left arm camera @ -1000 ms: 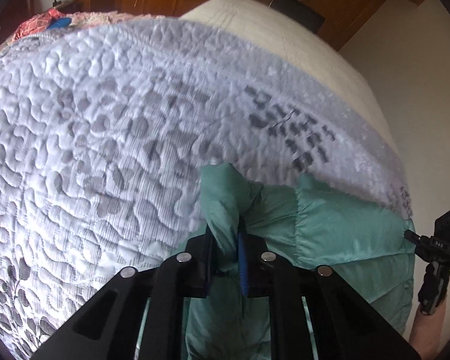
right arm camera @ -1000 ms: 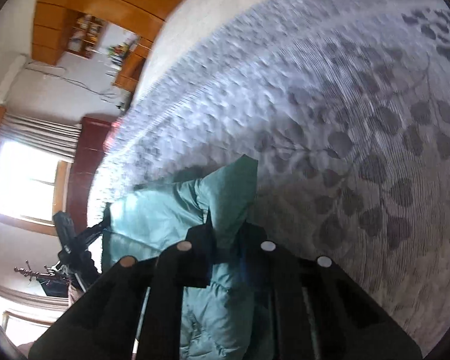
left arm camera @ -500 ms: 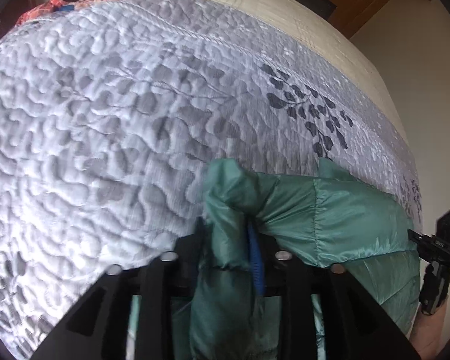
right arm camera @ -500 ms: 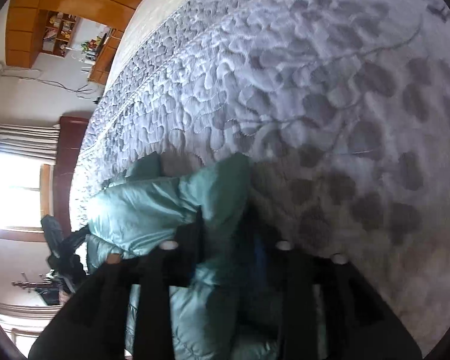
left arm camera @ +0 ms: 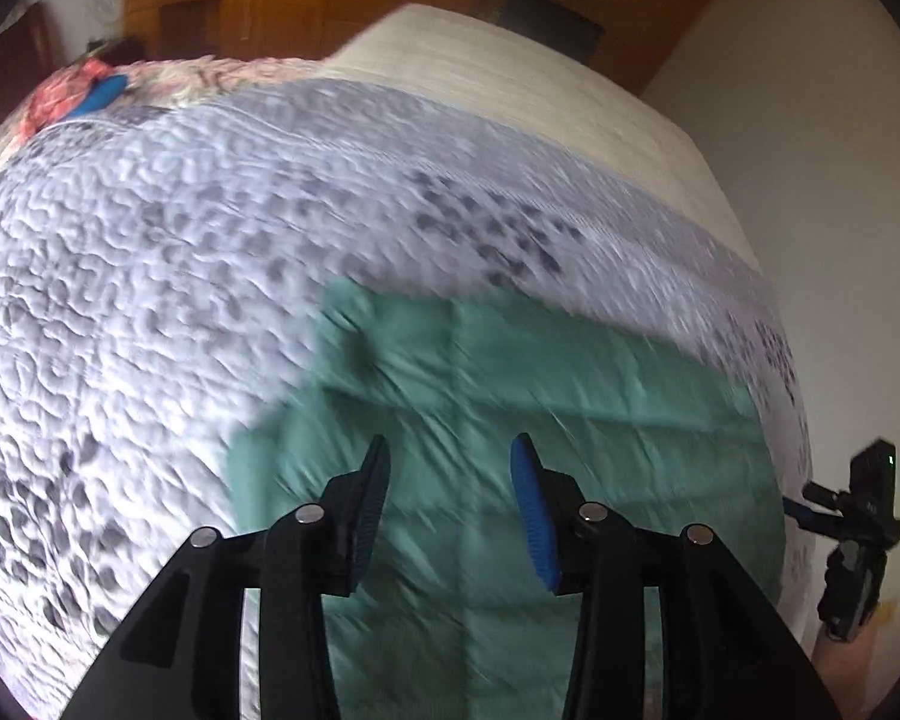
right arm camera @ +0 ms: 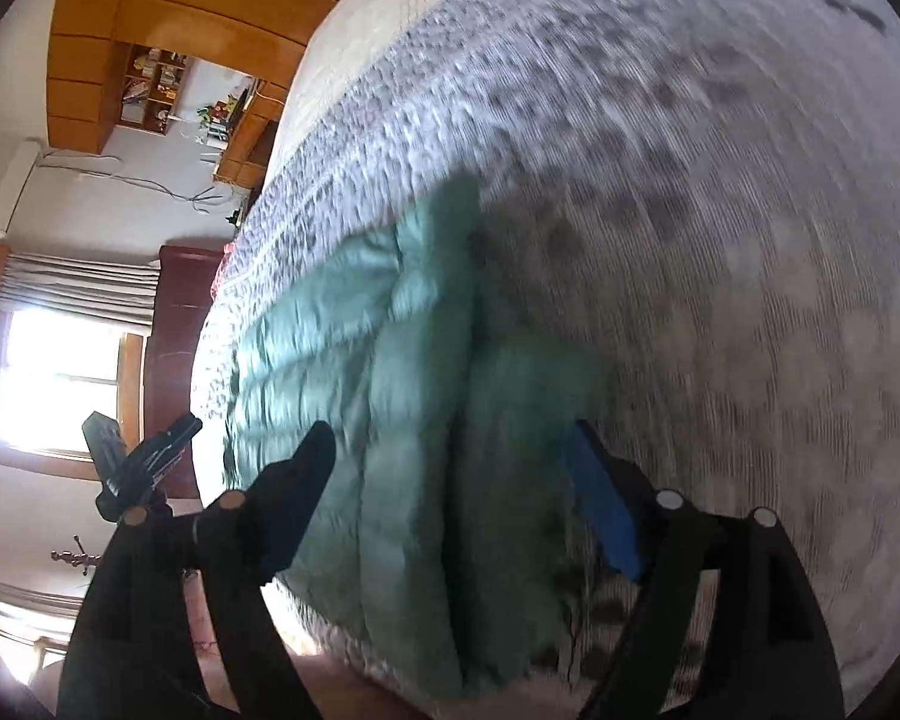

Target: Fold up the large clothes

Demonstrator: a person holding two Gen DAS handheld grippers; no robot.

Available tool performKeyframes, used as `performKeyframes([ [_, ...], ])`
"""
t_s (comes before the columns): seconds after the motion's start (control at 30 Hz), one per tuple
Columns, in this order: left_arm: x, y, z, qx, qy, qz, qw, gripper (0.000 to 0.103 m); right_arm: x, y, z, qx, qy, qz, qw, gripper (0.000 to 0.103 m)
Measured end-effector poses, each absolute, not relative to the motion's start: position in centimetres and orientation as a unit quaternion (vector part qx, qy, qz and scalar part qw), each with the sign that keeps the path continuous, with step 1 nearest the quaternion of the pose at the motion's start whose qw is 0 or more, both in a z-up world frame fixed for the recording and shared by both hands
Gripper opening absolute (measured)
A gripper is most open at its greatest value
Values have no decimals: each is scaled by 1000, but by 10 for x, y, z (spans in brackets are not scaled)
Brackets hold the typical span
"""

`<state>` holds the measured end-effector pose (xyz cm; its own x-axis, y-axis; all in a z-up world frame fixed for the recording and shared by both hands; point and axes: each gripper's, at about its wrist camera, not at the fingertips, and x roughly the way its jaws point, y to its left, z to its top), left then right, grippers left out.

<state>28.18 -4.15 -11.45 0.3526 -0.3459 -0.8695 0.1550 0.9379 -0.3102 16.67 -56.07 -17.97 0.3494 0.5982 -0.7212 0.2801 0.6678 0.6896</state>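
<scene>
A teal quilted puffer jacket [left arm camera: 510,396] lies flat on the grey-and-white quilted bedspread [left arm camera: 150,300] near the bed's front edge. My left gripper [left arm camera: 450,474] is open and empty, just above the jacket. In the right wrist view the jacket [right arm camera: 402,372] lies folded in padded layers on the bedspread [right arm camera: 720,240]. My right gripper [right arm camera: 450,450] is open and empty, its jaws spread wide over the jacket's edge. The right gripper also shows at the far right of the left wrist view [left arm camera: 858,516]. Both views are motion-blurred.
A cream mattress part [left arm camera: 510,78] lies beyond the bedspread, with wooden cabinets [left arm camera: 240,6] behind. Red patterned cloth [left arm camera: 78,90] sits at the bed's far left. A window [right arm camera: 60,384] and dark wooden board [right arm camera: 174,360] stand left of the bed in the right wrist view.
Both grippers held bunched jacket fabric before. Both have let go, opened wide and pulled back. The jacket now lies flat on the bedspread.
</scene>
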Motion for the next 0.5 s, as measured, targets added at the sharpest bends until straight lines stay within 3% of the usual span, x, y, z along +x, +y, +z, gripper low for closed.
performKeyframes([
  [0.5,229,-103,-159,-47,599,-195,775,42,125,-534,-211,444,565,149,680,81],
])
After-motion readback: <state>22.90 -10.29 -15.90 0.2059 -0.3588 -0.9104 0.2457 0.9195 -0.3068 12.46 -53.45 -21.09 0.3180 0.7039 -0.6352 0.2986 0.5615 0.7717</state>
